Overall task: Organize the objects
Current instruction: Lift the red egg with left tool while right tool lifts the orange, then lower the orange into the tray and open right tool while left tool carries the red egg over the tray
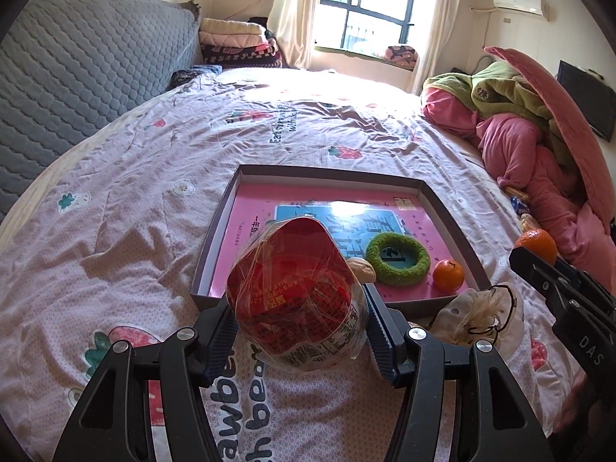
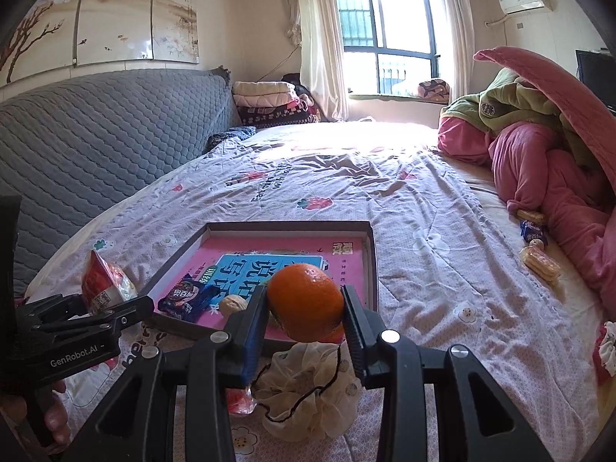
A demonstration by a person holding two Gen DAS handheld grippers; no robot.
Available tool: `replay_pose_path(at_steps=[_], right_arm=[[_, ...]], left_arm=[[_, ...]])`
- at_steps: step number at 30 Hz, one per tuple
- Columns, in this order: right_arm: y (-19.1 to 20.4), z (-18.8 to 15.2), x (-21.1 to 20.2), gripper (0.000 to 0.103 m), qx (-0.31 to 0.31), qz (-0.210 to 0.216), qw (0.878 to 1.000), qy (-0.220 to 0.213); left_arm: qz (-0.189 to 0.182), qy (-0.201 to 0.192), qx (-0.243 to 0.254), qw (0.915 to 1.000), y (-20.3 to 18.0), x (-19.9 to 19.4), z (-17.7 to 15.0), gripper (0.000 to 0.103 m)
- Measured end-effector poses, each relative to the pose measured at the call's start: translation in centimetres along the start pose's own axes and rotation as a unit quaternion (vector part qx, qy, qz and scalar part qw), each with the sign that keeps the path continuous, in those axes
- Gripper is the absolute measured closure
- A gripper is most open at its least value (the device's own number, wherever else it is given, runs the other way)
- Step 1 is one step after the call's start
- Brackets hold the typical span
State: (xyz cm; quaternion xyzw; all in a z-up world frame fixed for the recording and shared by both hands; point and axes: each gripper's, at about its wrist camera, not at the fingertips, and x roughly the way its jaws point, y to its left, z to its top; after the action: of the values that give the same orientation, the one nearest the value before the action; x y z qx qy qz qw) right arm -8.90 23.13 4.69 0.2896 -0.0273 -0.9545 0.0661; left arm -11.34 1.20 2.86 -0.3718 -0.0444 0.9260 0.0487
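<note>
Tray (image 1: 215,231), shallow, pink-floored, on the bed: lies straight ahead of and below both tongs, its near wall just past their tips. Left gripper (image 1: 298,308) clamps a wrapped red cup (image 1: 296,292); right gripper (image 2: 304,310) clamps an orange (image 2: 306,300). Both loads hang about equally near the near wall, cup toward the left corner, orange toward the right.

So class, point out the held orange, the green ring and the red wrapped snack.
held orange (image 2: 306,300), right wrist view, middle of its peel.
green ring (image 1: 397,269), left wrist view, near fuzzy rim.
red wrapped snack (image 1: 292,292), left wrist view, centre of red wrapper.
</note>
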Motion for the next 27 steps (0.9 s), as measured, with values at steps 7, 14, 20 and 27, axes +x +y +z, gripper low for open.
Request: replay_pose_path(at_steps=[7,14,20,27], right_arm=[[-1.2,0.2,1.6,0.065,0.011,-0.002,1.0,0.014],[-1.7,0.9,3.0,0.065,0.01,-0.007,1.0,0.021],[-2.2,1.4,4.3,0.065,0.009,-0.012,0.999,0.029],[-2.1,1.9,6.1,0.065,-0.003,-0.014,0.999,0.041]], left_arm=[[0.001,0.015,0.007,0.9999,-0.4,2.2,0.6,0.04],[0.004,0.022,0.014,0.9997,-0.9,4.0,1.6,0.04],[0.005,0.027,0.019,0.9994,-1.2,5.3,2.2,0.04],[0.007,0.037,0.018,0.9991,-1.3,6.9,2.5,0.04]])
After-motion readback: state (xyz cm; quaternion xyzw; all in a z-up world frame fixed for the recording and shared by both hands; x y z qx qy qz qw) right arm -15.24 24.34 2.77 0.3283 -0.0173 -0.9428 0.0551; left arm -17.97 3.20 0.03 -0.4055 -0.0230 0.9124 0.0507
